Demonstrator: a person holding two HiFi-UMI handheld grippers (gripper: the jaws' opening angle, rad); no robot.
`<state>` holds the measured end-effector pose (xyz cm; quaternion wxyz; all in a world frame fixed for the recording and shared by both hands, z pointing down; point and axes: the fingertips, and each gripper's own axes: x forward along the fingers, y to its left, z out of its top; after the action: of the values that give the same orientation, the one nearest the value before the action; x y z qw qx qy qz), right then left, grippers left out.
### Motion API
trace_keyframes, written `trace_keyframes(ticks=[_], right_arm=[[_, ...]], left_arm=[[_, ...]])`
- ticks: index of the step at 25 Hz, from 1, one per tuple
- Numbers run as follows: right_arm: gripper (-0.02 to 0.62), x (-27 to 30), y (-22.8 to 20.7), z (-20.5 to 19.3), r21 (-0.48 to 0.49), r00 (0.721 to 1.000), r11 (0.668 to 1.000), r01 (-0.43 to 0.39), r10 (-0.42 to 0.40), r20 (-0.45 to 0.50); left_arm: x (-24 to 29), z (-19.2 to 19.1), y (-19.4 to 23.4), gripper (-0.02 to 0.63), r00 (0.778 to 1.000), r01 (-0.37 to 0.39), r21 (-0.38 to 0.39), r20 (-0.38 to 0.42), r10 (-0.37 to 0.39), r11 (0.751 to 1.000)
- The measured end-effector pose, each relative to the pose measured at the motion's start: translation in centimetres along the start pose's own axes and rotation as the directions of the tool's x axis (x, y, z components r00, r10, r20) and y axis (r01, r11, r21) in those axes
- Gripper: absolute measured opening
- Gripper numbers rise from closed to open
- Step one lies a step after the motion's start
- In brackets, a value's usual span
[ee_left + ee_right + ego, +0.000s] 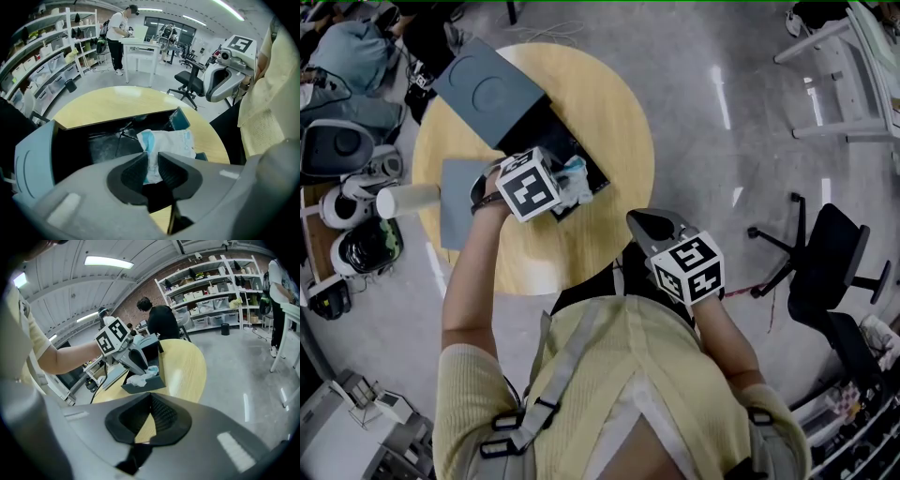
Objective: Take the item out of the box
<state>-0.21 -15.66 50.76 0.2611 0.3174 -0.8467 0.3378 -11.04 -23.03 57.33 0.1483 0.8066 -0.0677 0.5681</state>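
Item: a crumpled white and pale blue packet (168,139), lying at the near end of the open dark box (89,143), part of it puffed up above the rim.
How it will handle: my guess is light and soft, a thin wrapper that gives and crinkles. It looks unlikely to break, but it could slide out of a shallow pinch or snag on the box wall.
Where to hold it: the bunched fold nearest the jaws looks best, taken deep enough that the wrapper cannot peel away.
Left gripper: the left gripper (152,158) points steeply down into the box, with its jaws drawn in on that near fold of the packet and white wrapper filling the narrow gap between the pads.
Box: it sits on the round wooden table (605,112), with its grey lid (486,89) swung back at the far end.
Right gripper: the right gripper (151,397) is held off the table edge by the person's body, well apart from the box, jaws pressed together on nothing.
Stage: the packet looks gripped but not yet lifted clear.
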Motion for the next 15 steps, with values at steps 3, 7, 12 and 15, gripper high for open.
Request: trace_keyframes(ticks=[3,7,12,15], right_arm=[[0.005,-0.5,0.1,-0.1,-0.008,1.0,1.0,-0.002,0.002,0.004],[0.005,-1.2,0.2,-0.3,-0.022,1.0,1.0,-0.01,0.011,0.007],[0.005,-1.7,0.5,-0.4,-0.043,1.0,0.999,-0.027,0.028,0.008],[0.005,-2.0,0.8,-0.3,-0.066,0.999,0.997,-0.039,0.04,0.006]], left_arm=[[0.0,0.1,-0.3,0.068,1.0,-0.012,0.002,0.005,0.012,1.0],[-0.3,0.5,-0.5,0.034,0.999,-0.032,-0.006,0.022,0.033,0.999],[-1.2,0.9,-0.5,0.008,0.993,-0.092,-0.047,0.065,0.095,0.995],[-1.9,0.9,-0.6,0.008,0.986,-0.131,-0.076,0.095,0.138,0.988]])
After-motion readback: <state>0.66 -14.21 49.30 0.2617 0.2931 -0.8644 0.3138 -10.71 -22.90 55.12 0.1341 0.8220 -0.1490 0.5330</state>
